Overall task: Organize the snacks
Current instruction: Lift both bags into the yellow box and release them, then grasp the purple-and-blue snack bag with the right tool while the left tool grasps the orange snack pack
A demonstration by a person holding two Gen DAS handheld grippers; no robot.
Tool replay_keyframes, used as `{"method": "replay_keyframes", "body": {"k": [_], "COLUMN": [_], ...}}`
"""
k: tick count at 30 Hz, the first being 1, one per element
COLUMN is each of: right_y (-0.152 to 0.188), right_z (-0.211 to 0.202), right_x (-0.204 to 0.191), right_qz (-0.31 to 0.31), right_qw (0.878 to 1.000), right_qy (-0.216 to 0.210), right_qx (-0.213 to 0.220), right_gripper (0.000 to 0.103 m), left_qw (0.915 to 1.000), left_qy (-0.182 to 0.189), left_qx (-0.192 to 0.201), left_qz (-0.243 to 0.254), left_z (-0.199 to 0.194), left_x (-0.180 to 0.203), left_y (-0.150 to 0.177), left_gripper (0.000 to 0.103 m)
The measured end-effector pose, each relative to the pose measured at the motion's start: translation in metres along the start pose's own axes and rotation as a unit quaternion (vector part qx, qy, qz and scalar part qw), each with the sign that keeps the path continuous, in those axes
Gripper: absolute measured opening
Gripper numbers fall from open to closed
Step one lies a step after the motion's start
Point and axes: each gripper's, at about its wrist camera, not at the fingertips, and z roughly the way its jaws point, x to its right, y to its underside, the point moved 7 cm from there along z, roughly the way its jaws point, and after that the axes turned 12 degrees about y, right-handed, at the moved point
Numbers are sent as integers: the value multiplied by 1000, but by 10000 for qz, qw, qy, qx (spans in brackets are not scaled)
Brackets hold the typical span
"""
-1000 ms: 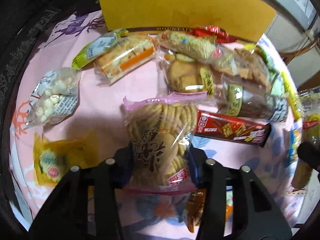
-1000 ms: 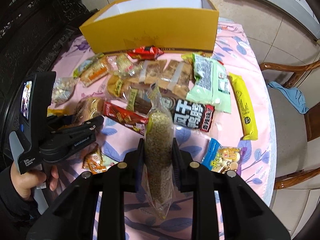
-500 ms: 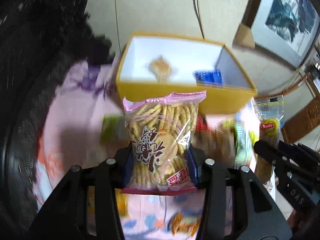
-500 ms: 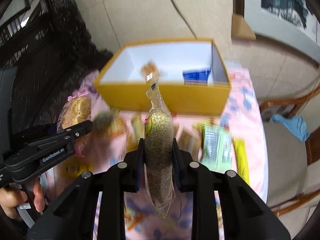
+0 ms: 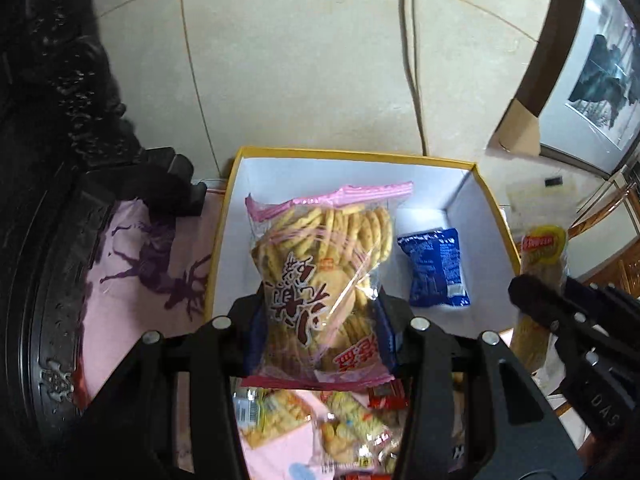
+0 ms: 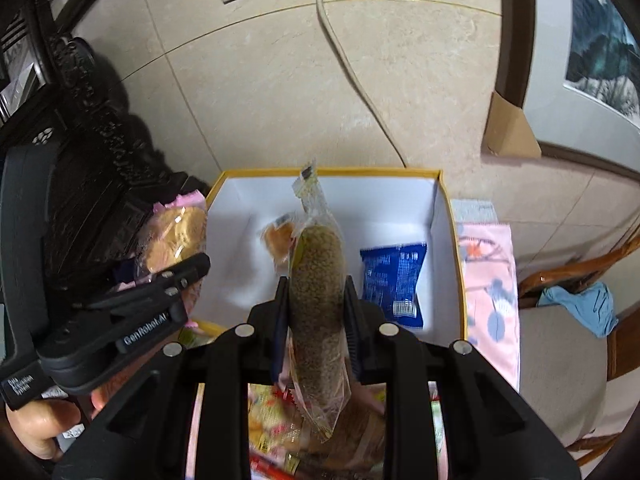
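Observation:
My left gripper (image 5: 320, 320) is shut on a clear pink-edged bag of ridged biscuits (image 5: 324, 272), held above the near wall of the yellow box (image 5: 218, 240). My right gripper (image 6: 316, 304) is shut on a long clear bag of brown grains (image 6: 318, 280), also held over the yellow box (image 6: 456, 240). The box has a white inside and holds a blue packet (image 5: 434, 268) (image 6: 394, 280) and a small round bun packet (image 6: 278, 240). The left gripper with its biscuits shows at the left of the right wrist view (image 6: 176, 240); the right gripper with its bag shows at the right of the left wrist view (image 5: 540, 292).
Several loose snack packets (image 5: 320, 428) lie on the pink flowered tablecloth (image 5: 152, 264) below the grippers. Dark carved furniture (image 5: 52, 120) stands at the left. A wooden chair (image 6: 568, 320) with a blue cloth (image 6: 580, 304) is at the right. A tiled wall with a cable (image 6: 348, 72) is behind the box.
Both grippers have lifted their bags off the table and carried them forward to above the yellow box, whose inside is now in view.

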Motion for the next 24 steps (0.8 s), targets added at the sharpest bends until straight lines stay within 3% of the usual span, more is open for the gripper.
{"method": "replay_keyframes", "body": {"k": [2, 3, 5, 8, 11, 13, 16, 20, 24], "right_y": [-10, -15, -26, -32, -12, 18, 89, 216, 302], "right_z": [9, 13, 23, 23, 9, 0, -8, -13, -13], "right_x": [1, 1, 8, 18, 32, 43, 70, 103, 121], "right_qz": [68, 111, 205, 218, 83, -57, -152, 98, 728], "right_qw": [10000, 9999, 9997, 9997, 9999, 9996, 9966, 9850, 9741], "right_qy": [-21, -37, 113, 129, 106, 139, 312, 452, 561], "right_qx": [18, 22, 8, 4, -67, -259, -748, -1662, -2065], "right_gripper": [31, 46, 60, 60, 60, 61, 61, 61, 61], "left_qw": [10000, 9999, 9992, 9987, 9988, 9987, 9994, 9994, 9951], "left_qy": [-22, -55, -186, -157, -247, -266, -80, -19, -9], "left_qx": [-10, 37, 269, 421, 397, 404, 240, -337, -984], "left_qz": [-61, -113, -245, -260, -174, -166, -230, -86, 112], "left_z": [10, 11, 7, -4, -18, -29, -43, -45, -40], "left_x": [-5, -7, -15, -19, -19, -16, -13, -7, -2], "left_y": [-10, -15, -26, -32, -17, 3, 60, 169, 252], "left_gripper": [54, 80, 96, 96, 96, 98, 99, 99, 99]}}
